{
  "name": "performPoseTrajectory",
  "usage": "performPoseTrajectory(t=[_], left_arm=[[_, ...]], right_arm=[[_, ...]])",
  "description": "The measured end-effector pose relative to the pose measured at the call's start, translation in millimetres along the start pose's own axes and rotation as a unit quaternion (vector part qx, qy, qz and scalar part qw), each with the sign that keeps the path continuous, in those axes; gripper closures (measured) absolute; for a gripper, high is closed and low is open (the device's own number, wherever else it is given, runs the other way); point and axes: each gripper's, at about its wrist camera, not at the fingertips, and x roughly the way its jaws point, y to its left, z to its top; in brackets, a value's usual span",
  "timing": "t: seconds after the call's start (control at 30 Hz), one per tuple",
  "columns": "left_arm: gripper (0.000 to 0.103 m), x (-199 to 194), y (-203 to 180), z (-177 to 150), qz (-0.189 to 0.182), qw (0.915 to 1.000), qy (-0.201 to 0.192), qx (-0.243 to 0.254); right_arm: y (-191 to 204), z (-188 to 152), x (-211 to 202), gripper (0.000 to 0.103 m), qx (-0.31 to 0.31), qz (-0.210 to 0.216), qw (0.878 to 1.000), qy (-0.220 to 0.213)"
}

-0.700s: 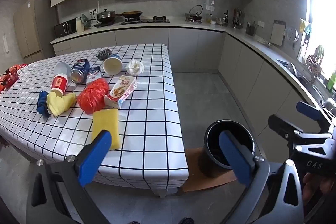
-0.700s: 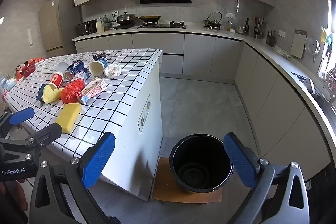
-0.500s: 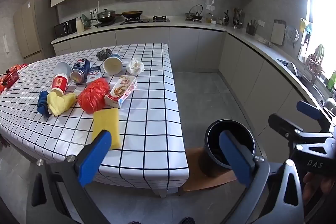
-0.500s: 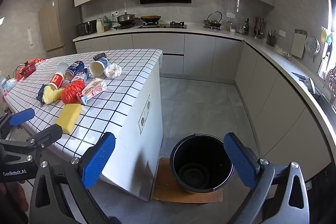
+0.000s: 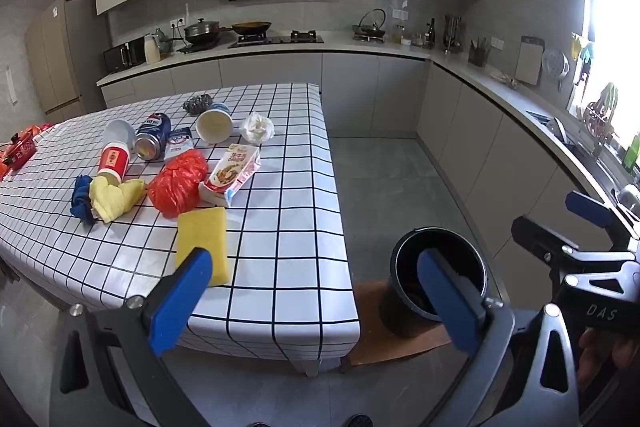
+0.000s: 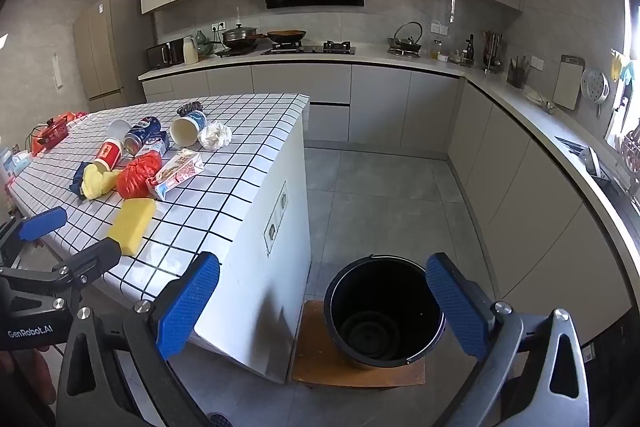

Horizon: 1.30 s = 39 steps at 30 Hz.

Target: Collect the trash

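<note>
Two grippers, left (image 5: 312,291) and right (image 6: 320,299), are hanging spread wide and empty, unmoved over the last moment. Trash is still waiting near the tiled island's (image 5: 288,227) edge; the bucket (image 6: 384,311) is standing empty.

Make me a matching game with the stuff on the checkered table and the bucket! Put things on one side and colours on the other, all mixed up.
Things:
1. sponge
2. plastic bag
3. bucket
4. crumpled tissue

Colours:
A. white
B. black
C. yellow
D. red

Pairs: 1-C, 2-D, 3-B, 4-A
</note>
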Motion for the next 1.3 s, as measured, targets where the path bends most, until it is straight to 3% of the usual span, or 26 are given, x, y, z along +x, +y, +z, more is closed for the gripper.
performPoseTrajectory(t=[1.3], left_arm=[[0.000, 2.6, 0.5, 2.5, 0.003, 1.0000, 0.000, 0.000]], right_arm=[[-4.5, 2.8, 0.9, 0.000, 0.002, -0.001, 1.000, -0.002]])
